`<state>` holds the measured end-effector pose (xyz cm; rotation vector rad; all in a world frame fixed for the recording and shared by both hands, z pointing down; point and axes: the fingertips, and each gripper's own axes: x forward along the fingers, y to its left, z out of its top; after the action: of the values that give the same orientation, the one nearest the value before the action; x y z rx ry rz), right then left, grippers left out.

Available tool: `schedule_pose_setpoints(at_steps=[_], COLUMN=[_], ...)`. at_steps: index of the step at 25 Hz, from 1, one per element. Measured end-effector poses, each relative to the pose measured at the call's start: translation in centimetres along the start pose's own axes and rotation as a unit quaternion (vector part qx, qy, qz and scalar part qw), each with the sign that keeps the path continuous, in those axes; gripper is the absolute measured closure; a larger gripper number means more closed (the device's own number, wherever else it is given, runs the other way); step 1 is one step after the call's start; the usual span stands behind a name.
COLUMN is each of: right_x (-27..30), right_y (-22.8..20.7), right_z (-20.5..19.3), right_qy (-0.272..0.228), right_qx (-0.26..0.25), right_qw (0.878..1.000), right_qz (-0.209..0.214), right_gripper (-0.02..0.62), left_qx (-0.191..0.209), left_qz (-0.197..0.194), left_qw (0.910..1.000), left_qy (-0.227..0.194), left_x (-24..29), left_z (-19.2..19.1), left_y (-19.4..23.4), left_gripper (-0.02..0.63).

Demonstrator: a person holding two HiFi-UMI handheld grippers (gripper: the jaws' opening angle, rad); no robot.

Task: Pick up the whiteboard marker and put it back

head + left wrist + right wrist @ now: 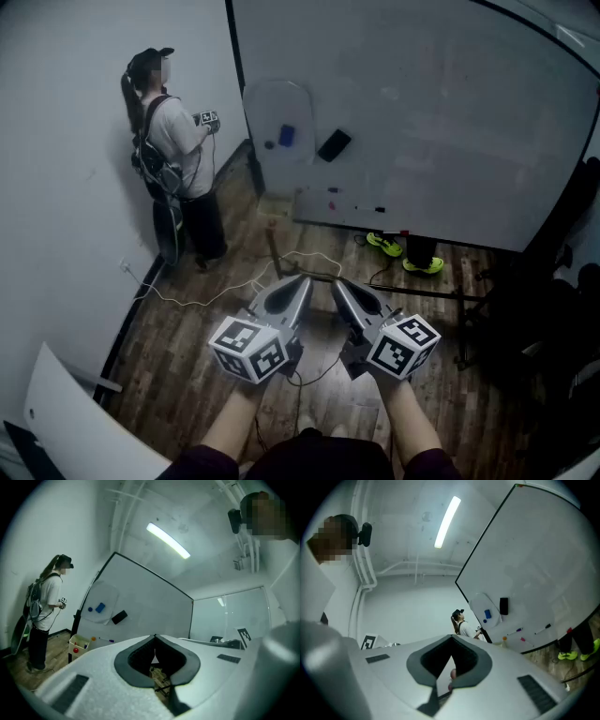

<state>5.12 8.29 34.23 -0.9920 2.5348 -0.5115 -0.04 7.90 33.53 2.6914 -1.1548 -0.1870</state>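
Both grippers are held side by side low in the head view, well short of the whiteboard (422, 103). My left gripper (306, 279) is shut and holds nothing; in the left gripper view its jaws (154, 636) meet at the tip. My right gripper (336, 282) is also shut and empty, its jaws (451, 637) closed together. Whiteboard markers lie on the board's tray (323, 208): a black one (380, 208) and a purple one (334, 190). In the right gripper view, the black marker (543, 629) and the purple marker (516, 631) lie far off.
A person (173, 150) stands at the left wall with a small device in hand. A black eraser (334, 144) and a blue magnet (287, 135) stick to the board. Cables (281, 267) run over the wooden floor. Green shoes (403, 253) sit under the board.
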Motion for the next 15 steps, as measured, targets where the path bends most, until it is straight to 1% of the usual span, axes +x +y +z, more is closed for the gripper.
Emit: schedule_pose_setpoints(at_steps=[8,12,15], right_x=[0.07,0.23,0.40], right_y=[0.06,0.39,0.37], right_z=[-0.17,-0.13,-0.18], right_qy=[0.002,-0.003,-0.003], right_qx=[0.000,0.012,0.014], right_qw=[1.000,1.000,1.000], right_qz=[0.000,0.013,0.014], right_gripper=[0.592,0.592,0.592], left_qx=[-0.006,-0.008,-0.009], left_qz=[0.007,0.008,0.009], left_qw=[1.0000,0.9999,0.9999], left_qy=[0.000,-0.001,0.000], left_x=[-0.17,-0.36,-0.37], left_z=[-0.50,-0.53,-0.55], left_y=[0.39,0.70,0.88], left_gripper=[0.601,0.601,0.601])
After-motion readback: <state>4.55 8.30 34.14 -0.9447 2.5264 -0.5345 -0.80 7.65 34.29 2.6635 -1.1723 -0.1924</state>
